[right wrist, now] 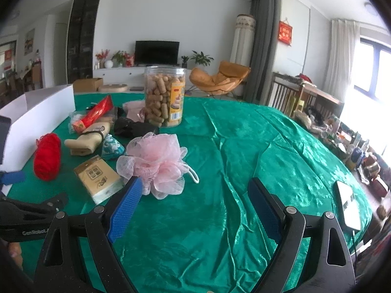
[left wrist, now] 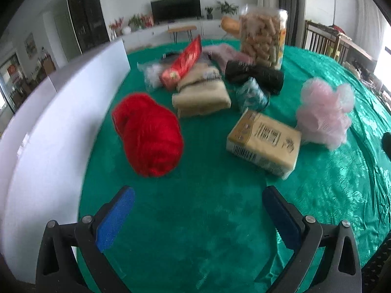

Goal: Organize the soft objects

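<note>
On the left wrist view: left claw (left wrist: 198,201) spread wide, blue pads empty, above green velvet-covered desk (left wrist: 200,219). Beyond it, red yarn ball (left wrist: 149,134) near tall white box wall (left wrist: 48,131); tan wrapped tissue pack (left wrist: 264,141) just beside pink mesh bath pouf (left wrist: 325,112); folded beige cloth (left wrist: 201,97), black fabric roll (left wrist: 254,75) and clear plastic snack jar (left wrist: 264,36) farther back.

On the right wrist view: right claw (right wrist: 194,195) also spread wide, gripping nothing. Pink mesh bath pouf (right wrist: 154,161) just past its left pad, tan wrapped tissue pack (right wrist: 97,178) beside it, red yarn ball (right wrist: 47,156) near the left edge.
</note>
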### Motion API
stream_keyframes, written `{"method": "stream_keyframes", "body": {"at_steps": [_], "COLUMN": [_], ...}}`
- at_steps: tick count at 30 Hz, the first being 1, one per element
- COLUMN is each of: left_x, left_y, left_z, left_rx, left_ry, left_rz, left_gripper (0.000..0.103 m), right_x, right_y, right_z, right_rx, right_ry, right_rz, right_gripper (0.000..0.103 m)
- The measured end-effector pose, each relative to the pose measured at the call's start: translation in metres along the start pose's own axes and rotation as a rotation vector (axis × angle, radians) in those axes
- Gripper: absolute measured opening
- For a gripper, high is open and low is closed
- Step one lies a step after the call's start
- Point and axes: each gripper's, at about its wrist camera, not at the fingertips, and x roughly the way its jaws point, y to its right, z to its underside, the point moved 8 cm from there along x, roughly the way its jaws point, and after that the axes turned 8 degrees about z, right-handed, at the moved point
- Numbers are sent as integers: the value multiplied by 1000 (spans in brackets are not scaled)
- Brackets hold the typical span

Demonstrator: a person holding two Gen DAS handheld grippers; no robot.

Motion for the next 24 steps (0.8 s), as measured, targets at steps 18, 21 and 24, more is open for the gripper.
{"method": "stream_keyframes", "body": {"at_steps": [18, 21, 24], "left_x": [49, 61, 64], "left_y": [-16, -20, -26], "left_z": [-31, -44, -50], "left_rx": [-40, -49, -66], "left_ry": [-69, -59, -36], "left_rz": [31, 52, 43], "left_gripper": [103, 103, 103], "right_x": [6, 9, 11], "right_y": [-1, 1, 2], "right_z": [4, 6, 7], "right_rx": [12, 28, 41], "right_ry": [-35, -48, -59], "right_rz": [-23, -30, -33], "right_gripper": [90, 90, 90]}}
